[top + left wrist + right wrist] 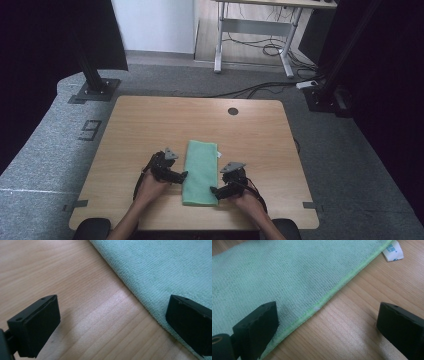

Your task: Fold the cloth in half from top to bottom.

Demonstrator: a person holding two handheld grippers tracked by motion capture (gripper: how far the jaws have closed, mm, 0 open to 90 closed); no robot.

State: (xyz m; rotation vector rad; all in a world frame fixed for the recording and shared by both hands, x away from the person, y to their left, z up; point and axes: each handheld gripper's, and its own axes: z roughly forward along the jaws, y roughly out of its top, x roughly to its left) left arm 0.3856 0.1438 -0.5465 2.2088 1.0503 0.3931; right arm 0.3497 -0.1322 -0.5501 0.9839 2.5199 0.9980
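A folded pale green towel (201, 170) lies lengthwise near the front middle of the wooden table (150, 125). My left gripper (183, 175) is at the towel's left edge, open, with one jaw over the cloth (160, 272) and the other over bare wood. At the towel's right edge near its front corner is my right gripper (214, 191), also open; its jaws straddle the stitched hem (329, 293). A white label (394, 250) sticks out from the towel's far right corner (219, 153).
A dark round grommet (233, 111) sits near the table's far edge. Black stand bases rest on the grey carpet at the back left (95, 90) and back right (325, 97). A white desk frame (255, 30) and cables lie beyond.
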